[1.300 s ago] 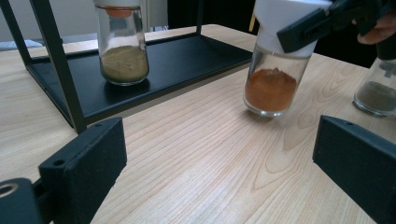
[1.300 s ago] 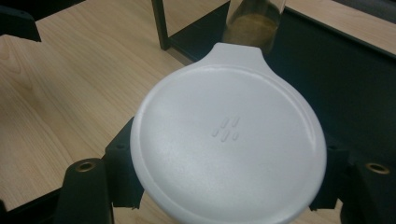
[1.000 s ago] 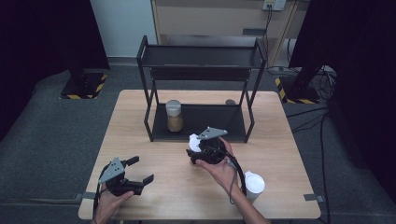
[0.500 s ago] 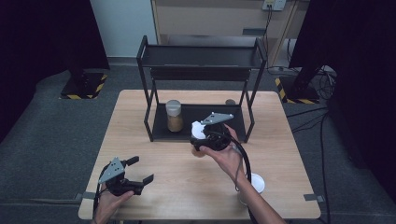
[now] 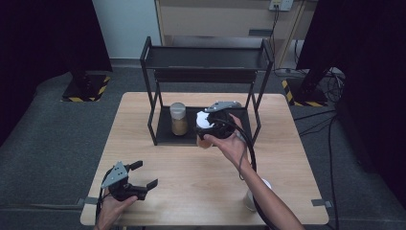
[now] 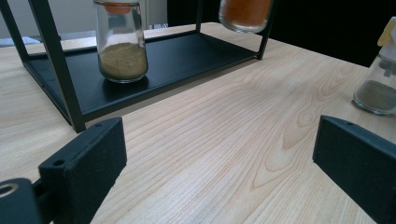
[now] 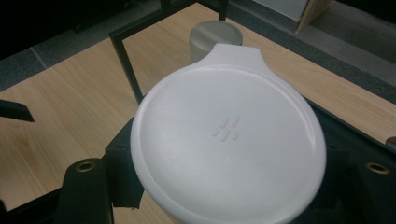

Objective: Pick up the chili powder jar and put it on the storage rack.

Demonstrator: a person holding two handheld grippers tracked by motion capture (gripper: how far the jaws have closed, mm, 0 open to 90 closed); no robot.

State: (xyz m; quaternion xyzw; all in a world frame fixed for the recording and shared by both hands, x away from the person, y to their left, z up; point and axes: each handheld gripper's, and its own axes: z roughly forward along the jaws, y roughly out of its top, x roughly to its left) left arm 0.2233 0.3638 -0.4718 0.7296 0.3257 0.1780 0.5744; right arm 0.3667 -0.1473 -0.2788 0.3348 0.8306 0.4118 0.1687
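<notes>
My right gripper is shut on a spice jar with a white flip lid and orange powder. It holds the jar in the air at the front edge of the black rack's lower shelf. The jar's bottom hangs at the top of the left gripper view. A second jar with a grey lid and tan powder stands on that shelf, left of the held one. My left gripper rests open near the table's front left corner with nothing between its fingers.
The rack has an upper shelf over the lower one and thin black posts. A third jar with a white lid stands at the front right, partly behind the right forearm, and is seen at the right.
The right gripper has carried the orange jar up and away from the person, toward the rack's lower shelf. The left gripper has not moved.
</notes>
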